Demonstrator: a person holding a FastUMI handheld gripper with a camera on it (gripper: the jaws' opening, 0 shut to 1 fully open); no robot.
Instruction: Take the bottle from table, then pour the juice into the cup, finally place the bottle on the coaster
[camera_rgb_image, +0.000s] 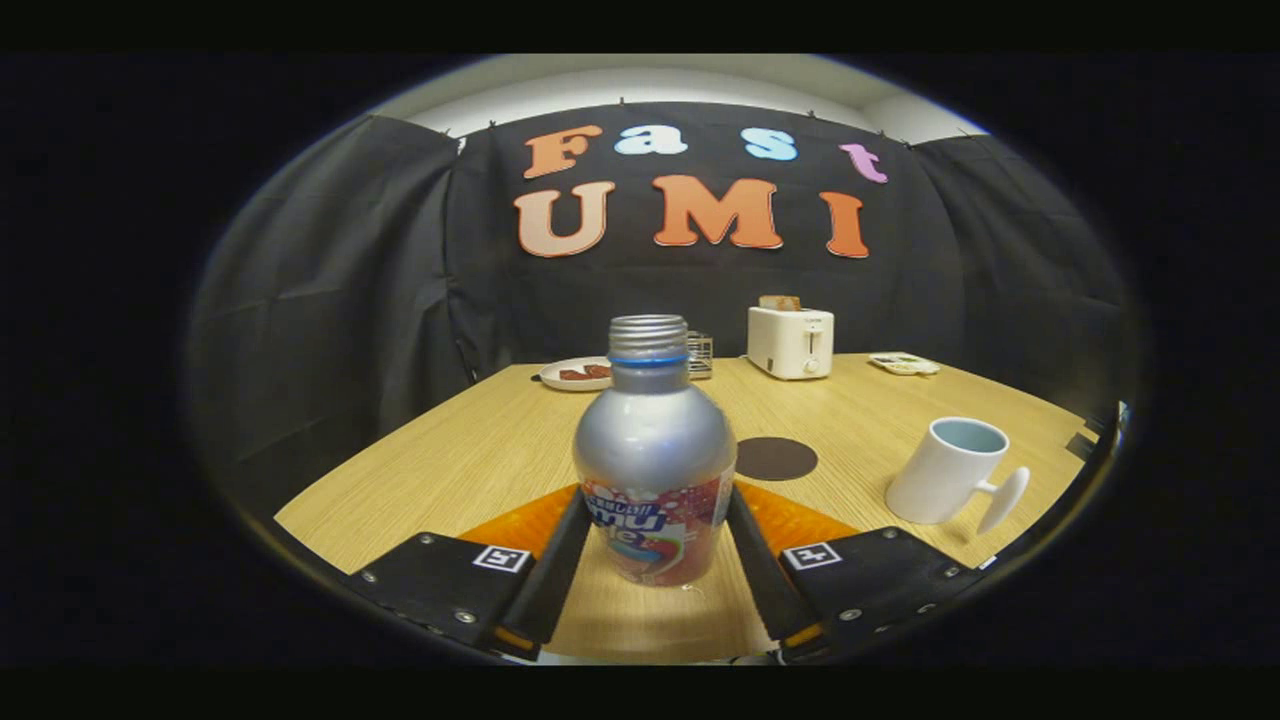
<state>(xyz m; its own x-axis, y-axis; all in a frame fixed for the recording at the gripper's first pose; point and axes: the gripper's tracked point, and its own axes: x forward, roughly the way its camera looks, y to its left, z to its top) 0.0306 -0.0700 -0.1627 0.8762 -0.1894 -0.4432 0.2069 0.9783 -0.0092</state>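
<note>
Standing upright on the wooden table (480, 450), the silver bottle (655, 470) sits between the two fingers of the gripper (655, 510), its cap off and its threaded neck bare above a blue ring. Both fingers press against the labelled lower part of the bottle, one on each side, so the gripper is clamped on it. Beyond the bottle and a little to the right, a dark round coaster (776, 458) lies flat on the table. Farther right, well apart from the bottle, a white cup (948, 472) stands with its handle turned toward the table's near edge. At the far end of the table are a white toaster (790, 342), a plate (575, 374) with something brown on it, a small wire rack (700, 354) and a small tray (904, 364).
</note>
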